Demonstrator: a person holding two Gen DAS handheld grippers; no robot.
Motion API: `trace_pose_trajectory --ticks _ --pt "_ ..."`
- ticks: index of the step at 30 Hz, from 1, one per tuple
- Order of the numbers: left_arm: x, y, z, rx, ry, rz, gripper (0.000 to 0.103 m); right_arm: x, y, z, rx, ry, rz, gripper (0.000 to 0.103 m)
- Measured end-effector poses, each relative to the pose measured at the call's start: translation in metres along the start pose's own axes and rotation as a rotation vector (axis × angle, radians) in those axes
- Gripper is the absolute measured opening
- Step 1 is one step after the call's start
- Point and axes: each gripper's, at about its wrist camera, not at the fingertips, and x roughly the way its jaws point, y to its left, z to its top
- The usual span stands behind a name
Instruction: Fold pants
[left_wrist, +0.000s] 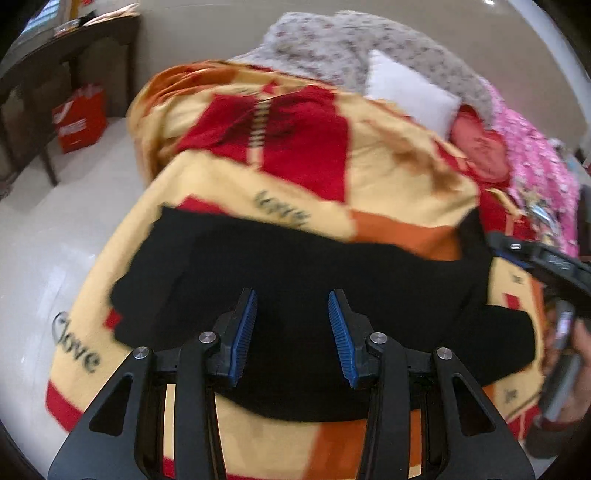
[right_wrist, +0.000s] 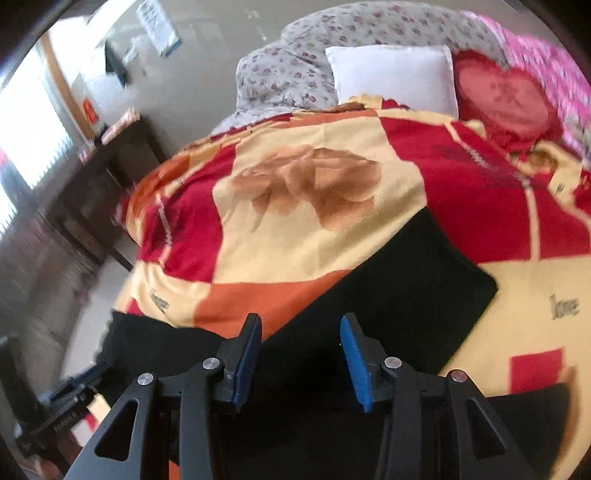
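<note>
- We are holding the left gripper (left_wrist: 291, 328) with its blue pads parted and nothing between them, so it is released; the black pants (left_wrist: 314, 295) are lying flat straight ahead of it and beneath its tips
- We are holding the right gripper (right_wrist: 301, 354) released too, its pads apart with only dark cloth showing below them, not pinched; the pants (right_wrist: 388, 295) are stretching ahead of it and off to its right on the blanket (right_wrist: 295, 229)
- We are judging that, with neither claw gripping, the folded layers could be slipping or springing open on the soft, uneven blanket
- We are also judging that a careless regrasp could be catching the blanket along with the pants and dragging both askew
- We are reading "love" on the blanket, to the lower left of the left gripper; the other lettering and the red bag (left_wrist: 81, 118) far to its upper left are too blurred to read
</note>
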Motion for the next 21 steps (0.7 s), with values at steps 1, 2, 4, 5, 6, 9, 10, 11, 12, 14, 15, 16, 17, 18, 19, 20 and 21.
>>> trace_pose_trajectory --ticks 1,2,4,5,6,9,10,11,12,14,15,16,17,18,19,20,21 --pt "0.002 -0.009 0.005 0.015 0.011 -0.044 0.053 0.002 -0.006 0.000 0.008 -0.001 -0.020 0.043" --pt "0.006 -0.018 0.010 0.025 0.027 -0.091 0.057 0.004 -0.013 -0.001 0.017 0.007 -0.052 0.043" --pt "0.014 -0.040 0.020 0.049 0.061 -0.182 0.065 0.010 -0.027 -0.001 0.035 0.024 -0.070 0.043" --pt "0.021 -0.053 0.025 0.070 0.082 -0.219 0.066 0.011 -0.035 -0.001 0.048 0.030 -0.070 0.043" --pt "0.026 -0.063 0.029 0.087 0.099 -0.233 0.066 0.015 -0.045 0.000 0.058 0.040 -0.082 0.043" --pt "0.044 -0.099 0.040 0.145 0.140 -0.244 0.066 0.023 -0.066 -0.002 0.060 0.071 -0.168 0.043" --pt "0.051 -0.111 0.043 0.165 0.158 -0.251 0.066 0.024 -0.072 -0.002 0.062 0.076 -0.178 0.043" --pt "0.061 -0.125 0.045 0.181 0.190 -0.259 0.066 0.026 -0.080 -0.002 0.072 0.087 -0.178 0.043" --pt "0.068 -0.133 0.047 0.188 0.215 -0.258 0.066 0.026 -0.087 -0.003 0.082 0.091 -0.174 0.043" --pt "0.083 -0.153 0.049 0.230 0.259 -0.253 0.066 0.023 -0.099 -0.002 0.105 0.080 -0.165 0.043" --pt "0.090 -0.162 0.049 0.255 0.274 -0.243 0.066 0.020 -0.104 -0.002 0.114 0.073 -0.162 0.043" --pt "0.100 -0.172 0.050 0.273 0.291 -0.222 0.066 0.017 -0.110 -0.002 0.125 0.067 -0.154 0.043" --pt "0.108 -0.177 0.051 0.280 0.311 -0.205 0.066 0.013 -0.115 -0.002 0.134 0.063 -0.142 0.043" --pt "0.117 -0.179 0.051 0.279 0.336 -0.193 0.066 0.010 -0.118 -0.003 0.141 0.059 -0.131 0.043" --pt "0.123 -0.183 0.051 0.275 0.351 -0.193 0.066 0.007 -0.122 -0.003 0.149 0.054 -0.120 0.043" --pt "0.128 -0.188 0.052 0.274 0.356 -0.196 0.066 0.003 -0.125 -0.003 0.157 0.048 -0.117 0.043" --pt "0.131 -0.192 0.051 0.278 0.346 -0.196 0.066 -0.003 -0.129 -0.004 0.166 0.038 -0.124 0.043"
